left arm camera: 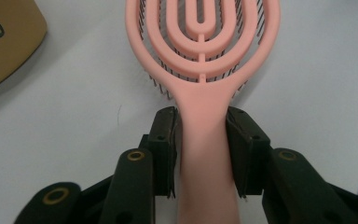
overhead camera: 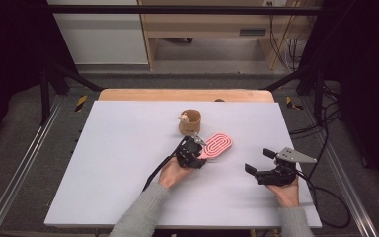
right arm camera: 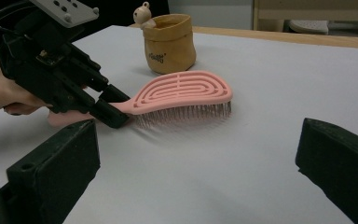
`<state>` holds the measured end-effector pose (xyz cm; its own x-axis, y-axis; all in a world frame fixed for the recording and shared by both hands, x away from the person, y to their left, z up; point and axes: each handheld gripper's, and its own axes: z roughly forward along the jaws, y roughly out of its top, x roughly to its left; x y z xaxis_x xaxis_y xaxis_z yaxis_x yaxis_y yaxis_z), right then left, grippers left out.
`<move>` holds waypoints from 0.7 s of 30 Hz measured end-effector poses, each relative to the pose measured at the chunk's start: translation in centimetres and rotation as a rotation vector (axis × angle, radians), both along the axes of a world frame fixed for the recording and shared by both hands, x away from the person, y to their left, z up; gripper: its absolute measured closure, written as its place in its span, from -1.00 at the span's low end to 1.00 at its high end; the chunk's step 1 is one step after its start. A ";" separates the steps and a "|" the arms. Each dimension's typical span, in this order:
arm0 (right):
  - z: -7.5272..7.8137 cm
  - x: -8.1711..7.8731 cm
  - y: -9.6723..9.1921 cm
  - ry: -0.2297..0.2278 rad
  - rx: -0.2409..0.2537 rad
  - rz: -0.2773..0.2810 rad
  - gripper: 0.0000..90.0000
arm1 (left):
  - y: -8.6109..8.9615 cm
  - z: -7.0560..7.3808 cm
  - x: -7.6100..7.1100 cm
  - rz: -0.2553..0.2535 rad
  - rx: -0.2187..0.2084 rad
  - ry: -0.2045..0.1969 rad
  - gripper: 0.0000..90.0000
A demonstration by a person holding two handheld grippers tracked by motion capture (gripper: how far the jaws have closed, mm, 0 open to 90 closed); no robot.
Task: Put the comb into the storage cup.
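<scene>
A pink hairbrush (overhead camera: 218, 144) lies bristles-down on the white table top (overhead camera: 118, 163), with its oval head pointing away to the right. My left gripper (overhead camera: 200, 145) is shut on the brush handle. In the left gripper view both black pads (left arm camera: 165, 140) press against the sides of the handle (left arm camera: 200, 93), and the left gripper (left arm camera: 200, 126) straddles it. The right gripper view has the brush (right arm camera: 182, 91) and the left gripper (right arm camera: 112, 108) ahead of it. My right gripper (overhead camera: 258, 160) rests near the table's right front, open with nothing between its jaws (right arm camera: 196, 140).
A small tan pouch-like pot (overhead camera: 190, 122) with a little bear figure (right arm camera: 143, 13) on its rim stands just behind the brush head. A wooden strip (overhead camera: 185, 95) edges the table's far side. Cables trail from both grippers toward the front.
</scene>
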<state>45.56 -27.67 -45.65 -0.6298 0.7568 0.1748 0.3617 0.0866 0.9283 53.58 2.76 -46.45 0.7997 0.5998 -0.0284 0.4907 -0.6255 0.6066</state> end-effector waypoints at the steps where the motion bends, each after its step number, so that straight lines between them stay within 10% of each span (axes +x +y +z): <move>1: 0.0 0.0 0.0 -0.001 0.002 -0.002 -0.99 | 0.0 0.0 0.0 -0.001 -0.001 0.000 0.49; 21: 0.0 0.0 0.0 0.000 0.001 0.000 -0.99 | -0.1 0.2 -0.3 -0.014 -0.004 -0.017 0.53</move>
